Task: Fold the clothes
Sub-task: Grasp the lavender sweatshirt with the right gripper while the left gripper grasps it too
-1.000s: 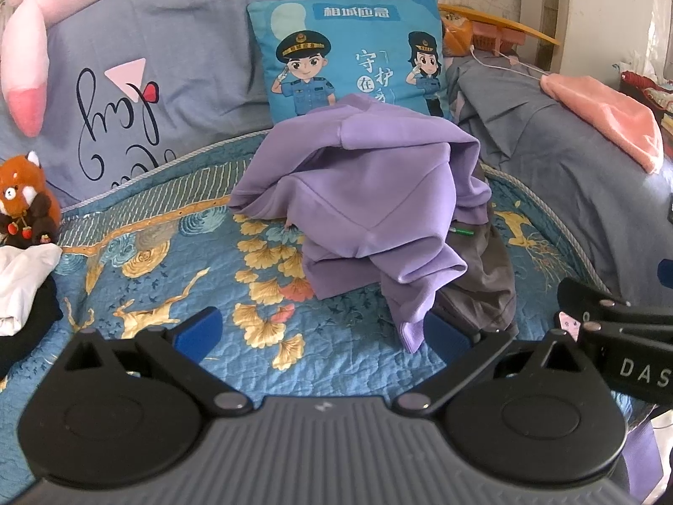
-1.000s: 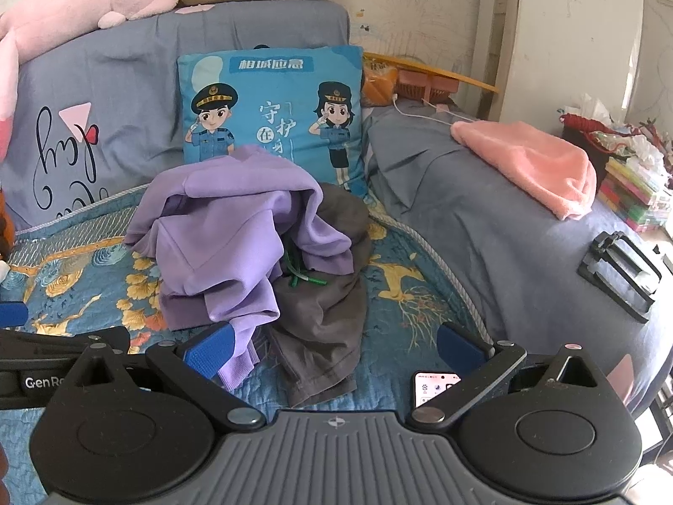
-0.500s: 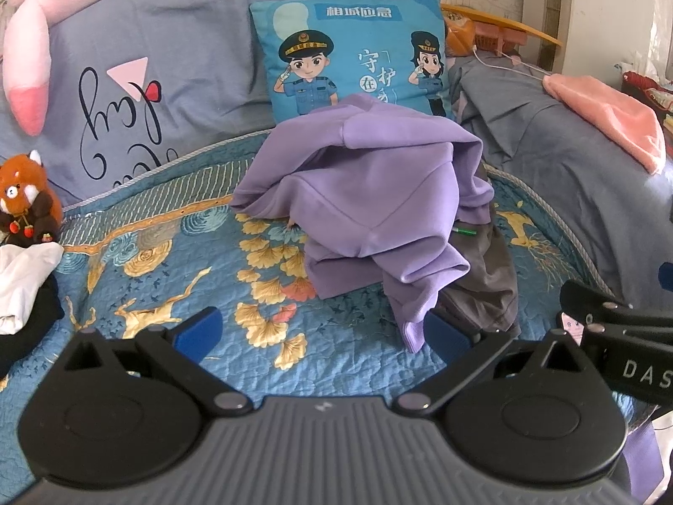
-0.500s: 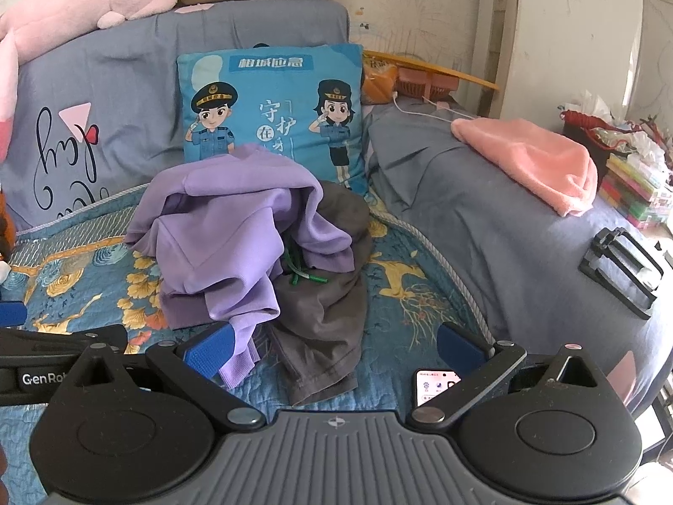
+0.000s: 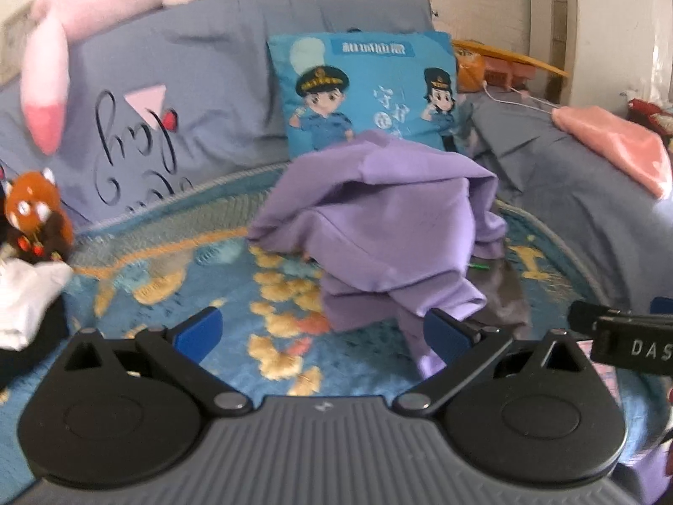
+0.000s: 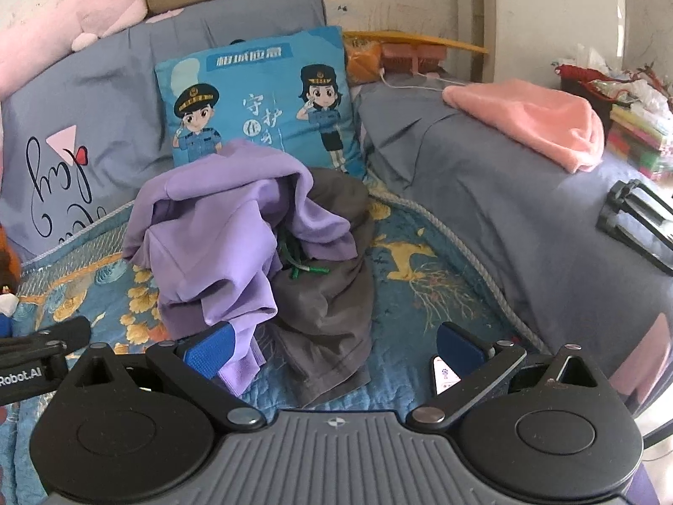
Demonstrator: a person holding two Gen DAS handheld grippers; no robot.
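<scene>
A crumpled purple garment [image 5: 387,227] lies heaped on the blue patterned quilt [image 5: 176,277]; it also shows in the right wrist view [image 6: 218,235]. A dark grey garment [image 6: 332,294] with a green drawstring lies partly under it, and a little of it shows in the left wrist view [image 5: 504,294]. My left gripper [image 5: 321,332] is open and empty, just short of the heap's near edge. My right gripper [image 6: 334,347] is open and empty, with its left fingertip [image 6: 208,349] by the purple hem.
A blue cartoon cushion [image 6: 256,101] stands behind the heap. A pink cloth [image 6: 534,118] lies on the grey bedding at right. A plush toy [image 5: 33,214] and white cloth [image 5: 25,299] sit at left. A phone [image 6: 446,374] lies near my right gripper.
Both grippers have moved slightly nearer and higher over the heap. The left view is blurred from motion. The clothes have not moved and the jaws stay open.
</scene>
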